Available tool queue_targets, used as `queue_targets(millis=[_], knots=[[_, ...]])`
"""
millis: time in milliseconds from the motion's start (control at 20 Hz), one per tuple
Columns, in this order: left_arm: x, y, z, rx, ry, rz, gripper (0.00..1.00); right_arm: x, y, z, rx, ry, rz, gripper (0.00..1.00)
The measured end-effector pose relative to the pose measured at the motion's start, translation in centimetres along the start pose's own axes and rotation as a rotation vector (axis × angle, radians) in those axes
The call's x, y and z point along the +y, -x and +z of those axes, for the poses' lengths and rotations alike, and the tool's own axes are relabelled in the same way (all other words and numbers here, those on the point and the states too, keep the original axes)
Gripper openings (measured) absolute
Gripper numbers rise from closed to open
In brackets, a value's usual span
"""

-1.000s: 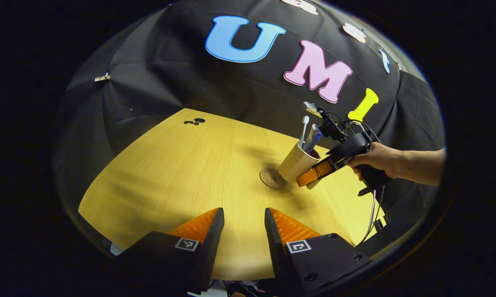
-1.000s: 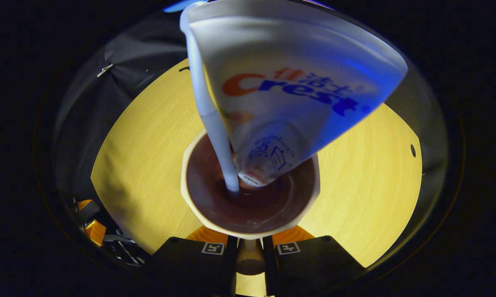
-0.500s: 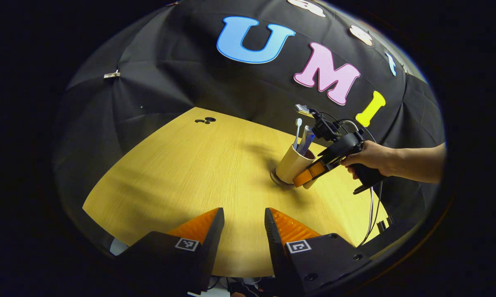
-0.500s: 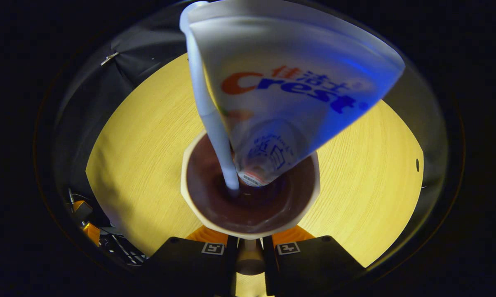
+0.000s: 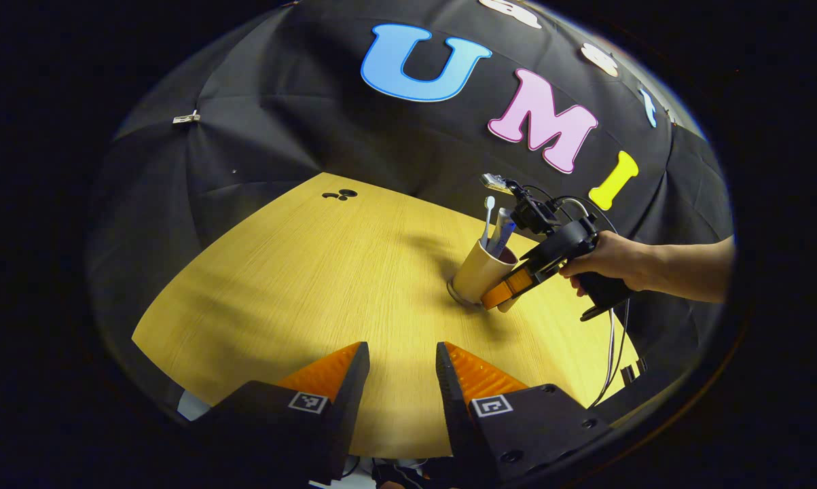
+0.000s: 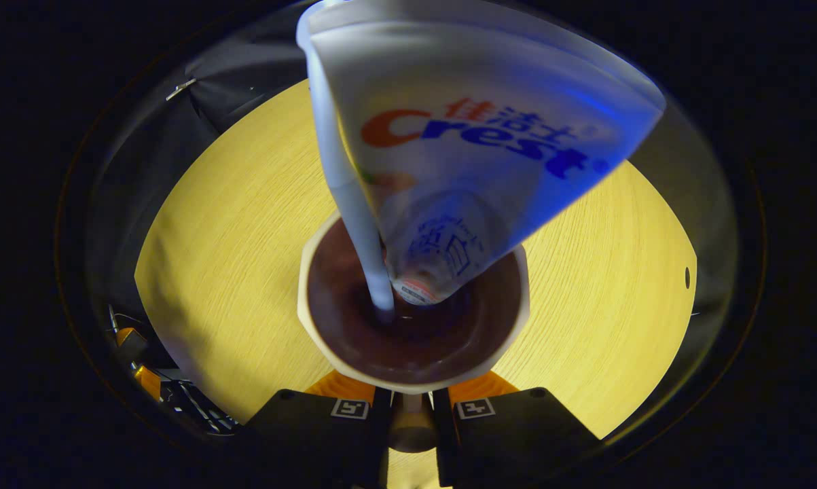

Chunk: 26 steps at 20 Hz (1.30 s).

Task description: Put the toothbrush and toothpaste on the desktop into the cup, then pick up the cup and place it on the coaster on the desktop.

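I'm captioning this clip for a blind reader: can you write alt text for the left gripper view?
A hand-held right gripper grips a tan cup holding a white toothbrush and toothpaste tube, tilted over a round coaster on the wooden desktop. The left gripper is open.

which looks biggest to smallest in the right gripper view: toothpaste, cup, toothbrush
1. toothpaste: largest, though it leans toward the camera, so nearness inflates it.
2. cup: its rim spans less of the view.
3. toothbrush: a thin handle, smallest.
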<state>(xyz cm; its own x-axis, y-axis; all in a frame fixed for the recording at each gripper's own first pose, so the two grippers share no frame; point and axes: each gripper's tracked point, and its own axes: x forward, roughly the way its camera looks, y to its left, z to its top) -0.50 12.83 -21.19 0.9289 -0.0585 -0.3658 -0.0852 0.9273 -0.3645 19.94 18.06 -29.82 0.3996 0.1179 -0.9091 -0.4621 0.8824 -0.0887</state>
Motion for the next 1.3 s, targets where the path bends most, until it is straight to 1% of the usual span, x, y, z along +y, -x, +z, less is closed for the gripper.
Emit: queue_targets(millis=[50,100,200,300,400,450,500,550,650,700,750,900,1100,1250,1300], knots=[[-0.1,0.1,-0.1,-0.002,0.002,0.002,0.62,0.0,0.0,0.0,-0.003,0.001,0.000,0.27],[-0.2,0.2,0.0,-0.002,0.001,0.002,0.63,0.0,0.4,0.0,-0.005,0.006,-0.004,0.32],[-0.4,0.6,0.1,-0.007,-0.007,0.002,0.63,-0.2,0.9,0.0,-0.023,0.014,-0.021,0.33],[-0.7,1.1,0.4,-0.013,-0.014,0.008,0.63,-0.4,1.5,0.2,-0.042,0.017,-0.046,0.36],[-1.0,1.6,0.7,-0.017,-0.015,0.015,0.62,-0.4,2.1,0.5,-0.067,0.018,-0.049,0.65],[-1.3,1.8,0.9,-0.022,-0.015,0.015,0.63,-0.4,2.4,0.8,-0.080,0.020,-0.052,0.71],[-1.5,2.1,1.1,-0.025,-0.020,0.018,0.63,-0.3,2.9,0.9,-0.090,0.018,-0.049,0.72],[-1.7,2.3,1.2,-0.027,-0.027,0.021,0.63,-0.2,3.5,0.9,-0.102,0.017,-0.048,0.66],[-2.6,2.8,1.4,-0.033,-0.042,0.019,0.62,-0.3,5.0,1.0,-0.137,0.013,-0.047,0.70],[-3.1,3.1,1.6,-0.036,-0.052,0.016,0.63,-0.3,5.8,1.1,-0.158,0.008,-0.045,0.77],[-3.6,3.1,1.6,-0.040,-0.060,0.015,0.63,-0.5,6.8,1.1,-0.176,0.002,-0.043,0.80],[-5.1,3.0,2.6,-0.069,-0.069,0.022,0.63,-0.8,10.1,1.3,-0.257,-0.022,-0.036,0.81],[-7.1,3.2,4.7,-0.101,-0.066,0.028,0.71,-1.2,14.9,1.0,-0.372,-0.048,-0.019,0.83],[-8.3,2.8,5.8,-0.111,-0.106,0.046,0.74,-1.0,17.8,0.3,-0.451,-0.043,-0.010,0.84],[-8.7,2.7,6.3,-0.111,-0.127,0.053,0.82,-1.0,18.6,-0.1,-0.476,-0.042,-0.007,0.84]])
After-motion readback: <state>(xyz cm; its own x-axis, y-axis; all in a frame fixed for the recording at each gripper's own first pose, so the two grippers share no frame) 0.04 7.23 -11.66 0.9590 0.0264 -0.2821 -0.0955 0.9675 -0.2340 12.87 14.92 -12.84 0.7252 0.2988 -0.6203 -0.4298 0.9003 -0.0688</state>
